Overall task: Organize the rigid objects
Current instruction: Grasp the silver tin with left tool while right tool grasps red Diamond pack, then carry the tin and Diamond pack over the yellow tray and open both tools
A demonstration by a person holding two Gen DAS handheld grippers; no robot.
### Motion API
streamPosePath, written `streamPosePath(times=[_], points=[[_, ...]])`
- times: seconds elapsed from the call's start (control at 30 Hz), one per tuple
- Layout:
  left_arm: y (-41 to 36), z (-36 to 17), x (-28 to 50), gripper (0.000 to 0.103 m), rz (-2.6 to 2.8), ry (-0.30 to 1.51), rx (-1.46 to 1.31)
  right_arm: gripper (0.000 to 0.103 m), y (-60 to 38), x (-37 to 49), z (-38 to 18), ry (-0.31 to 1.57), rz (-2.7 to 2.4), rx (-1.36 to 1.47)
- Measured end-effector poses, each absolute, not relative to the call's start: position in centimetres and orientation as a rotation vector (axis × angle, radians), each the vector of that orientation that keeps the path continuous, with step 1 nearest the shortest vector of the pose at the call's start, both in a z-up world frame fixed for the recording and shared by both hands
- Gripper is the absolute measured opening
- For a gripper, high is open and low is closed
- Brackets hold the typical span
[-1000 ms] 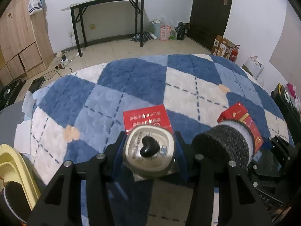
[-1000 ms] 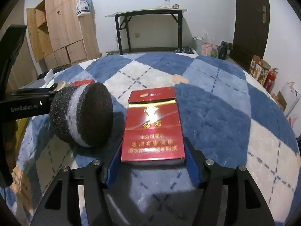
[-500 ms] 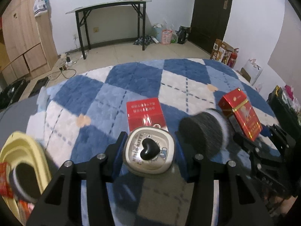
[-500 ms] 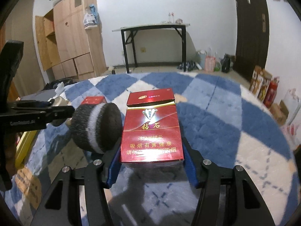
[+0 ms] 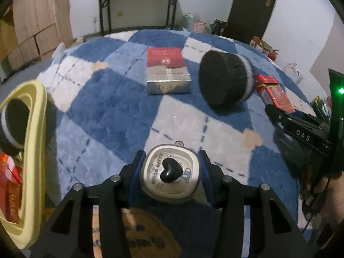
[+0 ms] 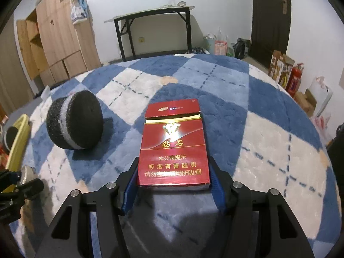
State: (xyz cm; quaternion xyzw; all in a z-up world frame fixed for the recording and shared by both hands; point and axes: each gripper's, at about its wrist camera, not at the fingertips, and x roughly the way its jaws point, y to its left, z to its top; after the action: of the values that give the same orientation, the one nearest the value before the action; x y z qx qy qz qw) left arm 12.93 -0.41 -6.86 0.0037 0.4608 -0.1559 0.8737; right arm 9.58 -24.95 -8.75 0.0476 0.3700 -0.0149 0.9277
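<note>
My left gripper (image 5: 171,157) is shut on a small cream tin (image 5: 169,172) with a black heart on its lid, held low over the blue checked blanket (image 5: 107,107). My right gripper (image 6: 173,165) grips a red cigarette pack (image 6: 172,142) between its blue pads, and its jaws are opening slightly. A black foam puck (image 5: 225,79) with a white band lies on its edge between the two grippers. Beside it a red and silver pack (image 5: 167,73) lies flat. A yellow basket (image 5: 32,150) stands at the left edge, close to the left gripper.
The basket holds another black puck (image 5: 13,124) and red packs (image 5: 8,189). Across the room stand a black-legged table (image 6: 150,15), a wooden cabinet (image 6: 56,38) and a dark door (image 6: 271,17). Boxes and bags (image 6: 283,71) sit on the floor at the right.
The left gripper has drawn back and leftward with the tin, so the puck and flat pack look farther off and the yellow basket is nearer. The right gripper has shifted a little with its pack.
</note>
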Motion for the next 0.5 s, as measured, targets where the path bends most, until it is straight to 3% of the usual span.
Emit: streamPosePath(times=[0.27, 0.5], points=[[-0.7, -8.1, 13.5, 0.049, -0.307, 0.917, -0.026, 0.063, -24.1, 11.7, -9.4, 0.765, -0.044, 0.068], [-0.8, -8.2, 13.1, 0.049, -0.302, 0.881, -0.006, 0.056, -24.4, 12.2, -9.7, 0.753, -0.047, 0.061]])
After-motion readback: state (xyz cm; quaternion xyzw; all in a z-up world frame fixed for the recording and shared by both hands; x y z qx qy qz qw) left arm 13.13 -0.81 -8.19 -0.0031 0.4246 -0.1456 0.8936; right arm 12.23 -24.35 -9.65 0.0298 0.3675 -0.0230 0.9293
